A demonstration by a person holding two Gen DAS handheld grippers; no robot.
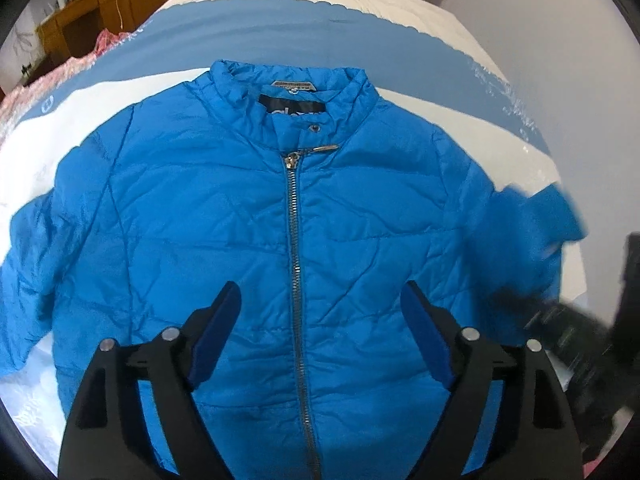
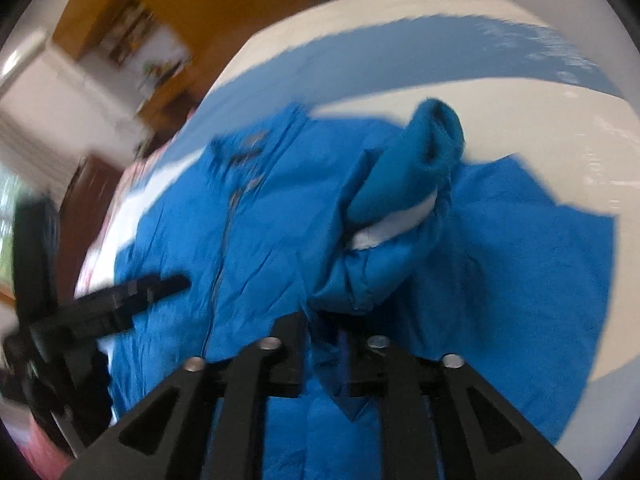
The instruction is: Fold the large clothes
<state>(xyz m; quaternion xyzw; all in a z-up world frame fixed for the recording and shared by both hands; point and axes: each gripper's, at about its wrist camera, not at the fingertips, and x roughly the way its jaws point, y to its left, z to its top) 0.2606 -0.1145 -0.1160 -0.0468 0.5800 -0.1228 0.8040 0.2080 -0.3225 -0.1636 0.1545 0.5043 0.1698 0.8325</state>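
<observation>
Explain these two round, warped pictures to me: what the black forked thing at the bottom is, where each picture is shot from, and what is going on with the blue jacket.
Each picture comes from a wide-angle camera fixed on a hand-held claw, looking forward along its two fingers. A person carries one claw in each hand; there is no robot arm.

The left wrist view looks down on a blue padded jacket, zipped up, lying front-up on a white and blue bed cover. The left claw hangs open above the jacket, holding nothing.

The right wrist view is blurred. The right claw has blue jacket fabric between its fingers, with one sleeve lifted and folded in toward the body. Whether the pads press on the fabric is unclear.

Wooden furniture stands behind the bed.
</observation>
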